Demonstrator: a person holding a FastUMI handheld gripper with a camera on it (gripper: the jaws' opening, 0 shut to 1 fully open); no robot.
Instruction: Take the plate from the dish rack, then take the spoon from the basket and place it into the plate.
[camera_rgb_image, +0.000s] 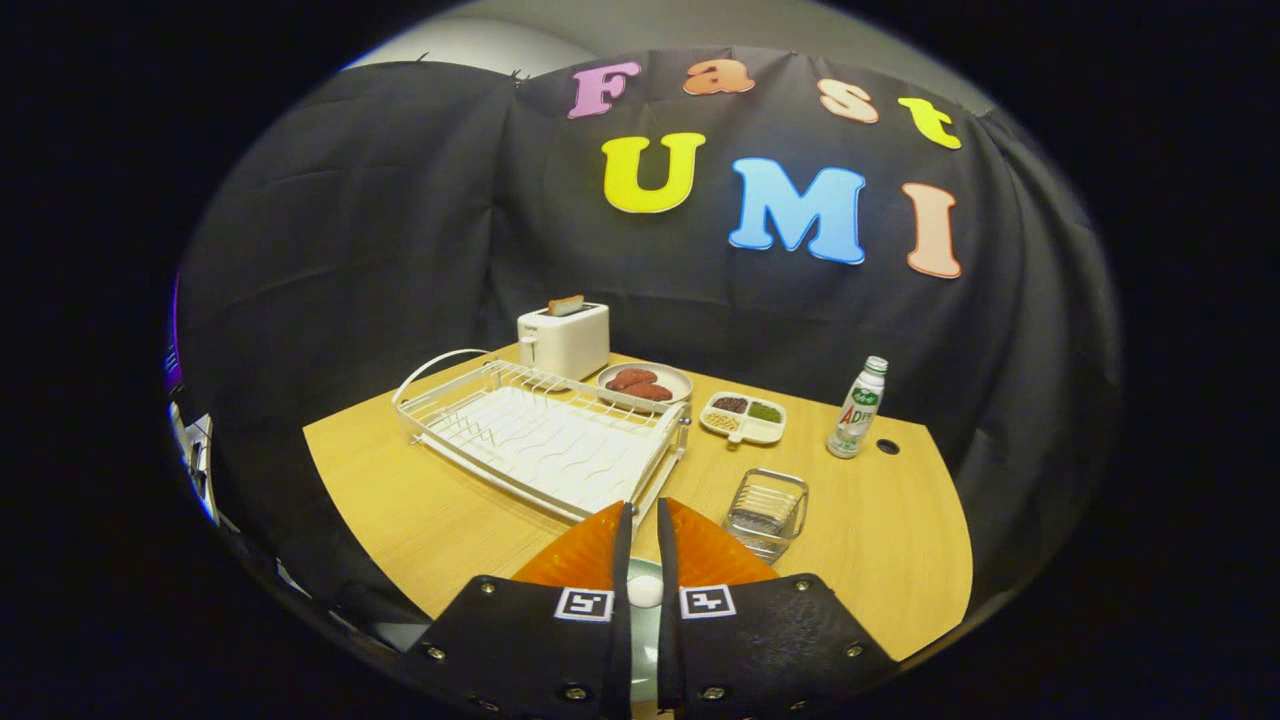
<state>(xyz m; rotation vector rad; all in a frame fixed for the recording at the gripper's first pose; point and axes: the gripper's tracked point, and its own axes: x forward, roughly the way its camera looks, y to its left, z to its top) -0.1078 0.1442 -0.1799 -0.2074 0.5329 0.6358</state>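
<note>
- claw (640, 520) fingers nearly pressed together, a thin slit between them; through the slit i see a pale rounded thing and a strip of greenish surface below, possibly the plate with the spoon, but i cannot tell.
- dish rack (540, 435) sits just beyond the fingertips on the wooden surface (400, 500), slots bare.
- wire basket (767, 512) just right of the fingers.
- far side: toaster (563, 338) with a slice poking up, a round dish of reddish food (645, 383) beside it, a divided snack tray (744, 416) further right.
- bottle (858, 408) stands upright to the far right, well apart from the basket.
</note>
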